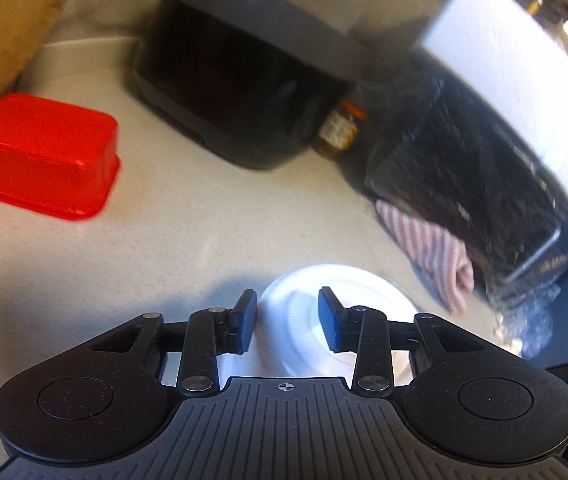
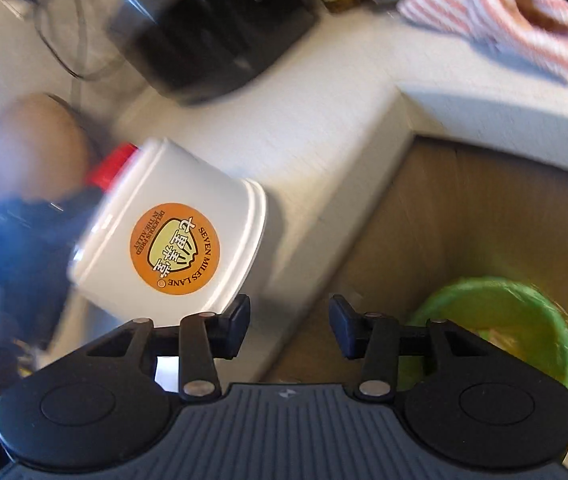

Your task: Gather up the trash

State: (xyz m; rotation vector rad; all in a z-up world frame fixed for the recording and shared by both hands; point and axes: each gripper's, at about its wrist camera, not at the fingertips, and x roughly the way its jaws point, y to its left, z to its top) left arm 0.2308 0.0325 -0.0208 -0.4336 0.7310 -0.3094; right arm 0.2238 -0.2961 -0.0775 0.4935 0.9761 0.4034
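While the left gripper [image 1: 286,322] hangs over the pale speckled countertop [image 1: 188,216], its blue-padded fingers [image 1: 244,320] stand apart on either side of a white, round plastic container [image 1: 312,344] that shows beneath them; whether the pads press on that container cannot be told from this view. To the left on the countertop sits a red rectangular plastic box [image 1: 42,156], upturned, and behind it a black, boxy appliance [image 1: 240,76] with a small brown jar [image 1: 338,130] bearing an orange label just beside it. A pink-and-white striped cloth [image 1: 428,256] lies folded to the right, against a dark, glossy appliance [image 1: 476,184]. From the right wrist view, the right gripper [image 2: 290,326] has its jaws parted with nothing between them. Just beyond its left finger, a white round plastic tub with an orange round sticker [image 2: 172,232] is tilted on its side in front of the counter's edge; what bears it is too blurred to say. Below the counter's corner stands a bin lined with a green bag [image 2: 524,320], its mouth showing to the right of the gripper, in front of a brown cabinet face [image 2: 484,208].
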